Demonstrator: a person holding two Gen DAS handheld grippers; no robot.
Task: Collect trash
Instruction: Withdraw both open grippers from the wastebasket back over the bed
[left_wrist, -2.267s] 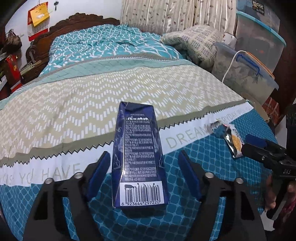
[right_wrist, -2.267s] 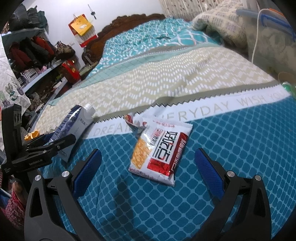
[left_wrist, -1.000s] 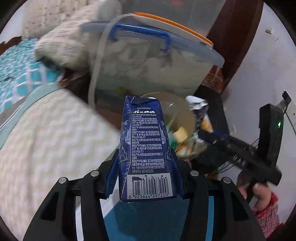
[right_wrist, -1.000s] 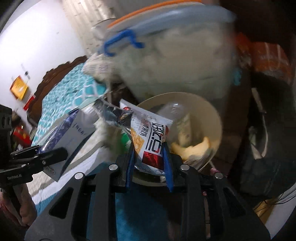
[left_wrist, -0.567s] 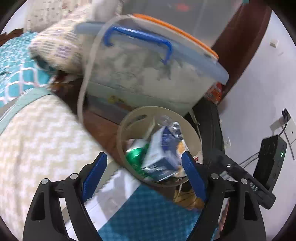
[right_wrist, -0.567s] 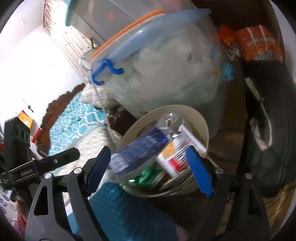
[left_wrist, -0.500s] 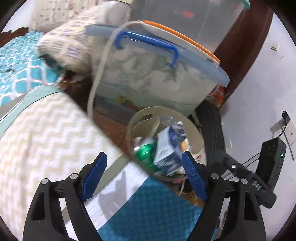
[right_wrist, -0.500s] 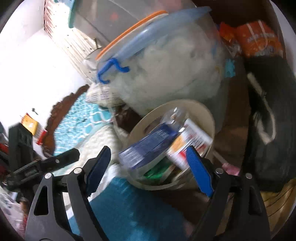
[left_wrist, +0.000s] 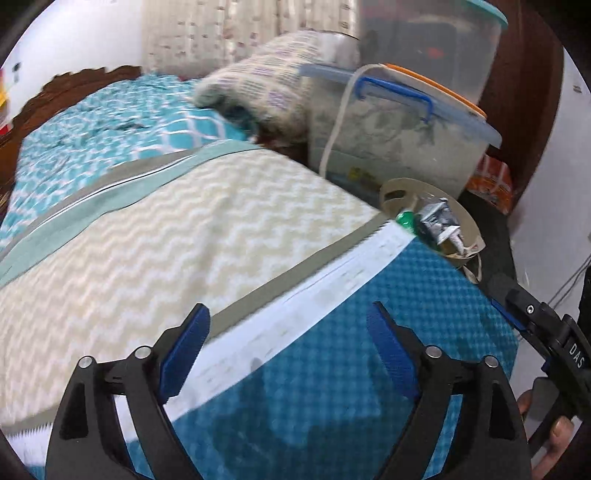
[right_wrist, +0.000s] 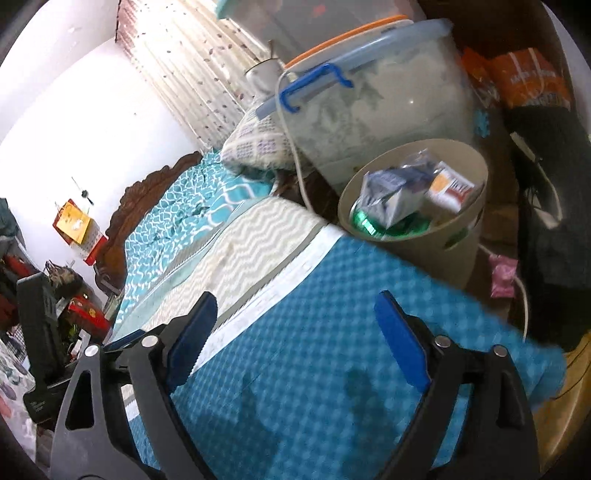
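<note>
**Beige bin full, both tools empty**

Beige plastic is the landmark here: the waste bin (right_wrist: 417, 236) stands on the floor tight against the corner of the bed (right_wrist: 332, 332), right where anything lifted off the bedspread only needs a short carry. Inside the bin, the blue-and-white drink carton (right_wrist: 388, 195) lies tipped on its side, and just beside it, towards the bin's far rim, sits the orange-and-red snack packet (right_wrist: 450, 190). A green can (right_wrist: 364, 223) shows underneath them, near the bin's front rim.

The left tool (left_wrist: 288, 354) hangs over the bedspread on the near side of the bin, blue pads wide apart, nothing between them. The right tool (right_wrist: 295, 339) does the same, spread wide and empty, pointed towards the bin. Open jaws fit a drop already made, I'd judge.

Behind the bin, the clear storage box (right_wrist: 369, 103) with the blue handle presses close, so the open mouth faces the bed side only.

No other trash shows on the visible stretch of bed; much of it is blurred, mind.
</note>
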